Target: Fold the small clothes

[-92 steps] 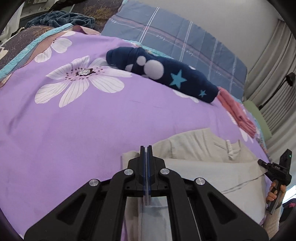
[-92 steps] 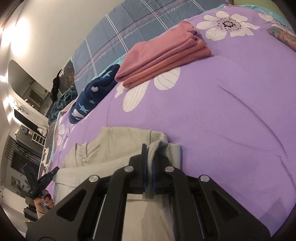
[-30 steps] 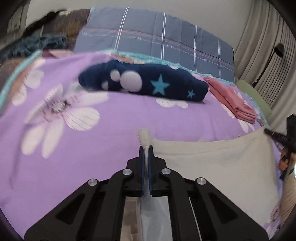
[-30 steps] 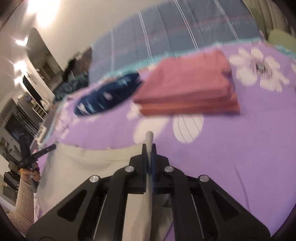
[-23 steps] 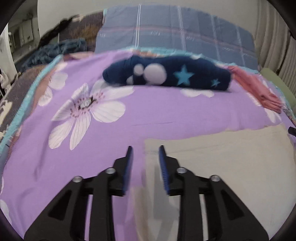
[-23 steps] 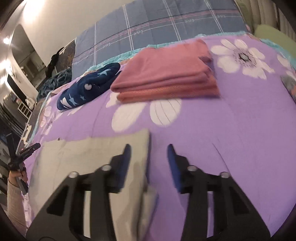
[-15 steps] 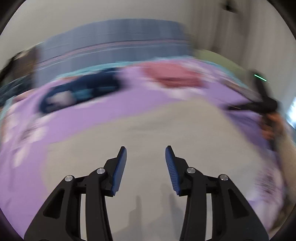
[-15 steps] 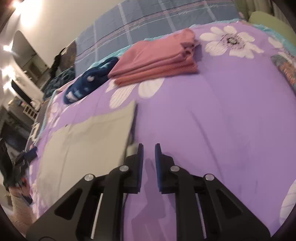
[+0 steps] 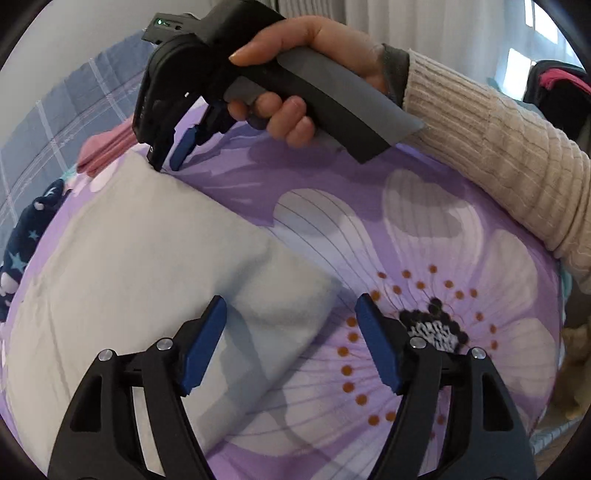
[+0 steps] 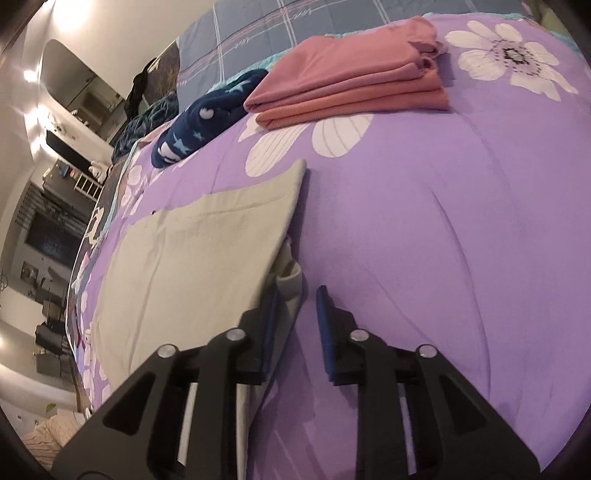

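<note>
A beige garment (image 9: pixel 140 266) lies folded flat on the purple flowered bedspread (image 9: pixel 424 221). My left gripper (image 9: pixel 291 332) hangs over its near right corner. Its jaws are opening wide, and the fabric lies loose under the left finger (image 9: pixel 207 339). In the right wrist view my right gripper (image 10: pixel 297 306) sits at the beige garment's (image 10: pixel 192 258) right edge. Its jaws are opening too, with a loose fold of fabric between them that neither pad presses. A hand (image 9: pixel 295 74) holds that right gripper (image 9: pixel 166 157) at the garment's far corner.
A stack of folded pink clothes (image 10: pixel 351 85) and a rolled navy garment with stars (image 10: pixel 207 122) lie at the far side of the bed, before a blue plaid quilt (image 10: pixel 258 26). A ribbed beige sleeve (image 9: pixel 498 147) crosses the right of the left wrist view.
Both grippers were shut on the beige garment's corners and have let go; it now lies folded over. The left gripper swung across to the garment's right side and opened wide.
</note>
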### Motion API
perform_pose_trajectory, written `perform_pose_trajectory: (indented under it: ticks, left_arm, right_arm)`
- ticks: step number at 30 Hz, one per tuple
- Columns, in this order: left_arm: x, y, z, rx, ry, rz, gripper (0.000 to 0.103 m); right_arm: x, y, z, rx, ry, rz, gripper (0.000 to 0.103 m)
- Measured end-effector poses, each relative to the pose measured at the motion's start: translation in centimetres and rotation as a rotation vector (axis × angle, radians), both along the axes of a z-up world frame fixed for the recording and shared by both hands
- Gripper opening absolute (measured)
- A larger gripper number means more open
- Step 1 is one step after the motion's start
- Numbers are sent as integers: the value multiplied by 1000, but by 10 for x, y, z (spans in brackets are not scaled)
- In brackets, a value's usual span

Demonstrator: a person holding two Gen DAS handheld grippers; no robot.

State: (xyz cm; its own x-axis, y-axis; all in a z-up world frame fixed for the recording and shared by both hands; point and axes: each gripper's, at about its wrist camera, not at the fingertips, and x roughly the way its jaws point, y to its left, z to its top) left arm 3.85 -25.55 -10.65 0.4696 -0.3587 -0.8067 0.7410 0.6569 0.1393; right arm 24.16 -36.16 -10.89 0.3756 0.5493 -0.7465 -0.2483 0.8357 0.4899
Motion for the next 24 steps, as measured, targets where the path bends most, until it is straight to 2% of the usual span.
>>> perform_pose_trajectory:
  ticks: [1, 2, 3, 5, 9, 13, 15, 17, 18, 19, 22, 24]
  left_arm:
    - [2, 0, 2, -6, -1, 28, 69]
    - [3, 0, 3, -2, -11, 47, 57]
    - [5, 2, 4, 5, -16, 56, 49]
    - [9, 5, 3, 18, -6, 73, 13]
    - [16, 22, 18, -44, 41, 102, 8]
    - [22, 37, 35, -135, 74, 118, 7]
    - [25, 40, 35, -146, 82, 125, 7]
    - [26, 40, 31, -152, 100, 129, 7]
    - [26, 39, 30, -154, 104, 127, 6]
    - [26, 38, 28, -156, 109, 119, 5]
    - [20, 30, 27, -158, 101, 79, 4]
    - [15, 24, 23, -145, 90, 58, 4]
  right_arm:
    - [0, -2, -2, 21, -8, 1, 26]
    - [-1, -7, -6, 67, -16, -5, 27]
    - [0, -12, -10, 105, -17, -11, 27]
    - [0, -20, -16, 164, -9, -15, 27]
    - [-5, -27, -13, 194, -18, 2, 24]
    - [-9, -18, -11, 163, -8, 53, 25]
    - [-9, -12, -9, 158, -12, 77, 31]
    - [-9, -12, -8, 179, -13, 82, 33]
    - [-9, -12, -7, 193, -26, 62, 21]
    - [-8, -12, -6, 200, -40, 41, 2]
    - [-21, -20, 18, 242, -176, -10, 2]
    - [-28, -16, 32, 188, -241, -2, 2]
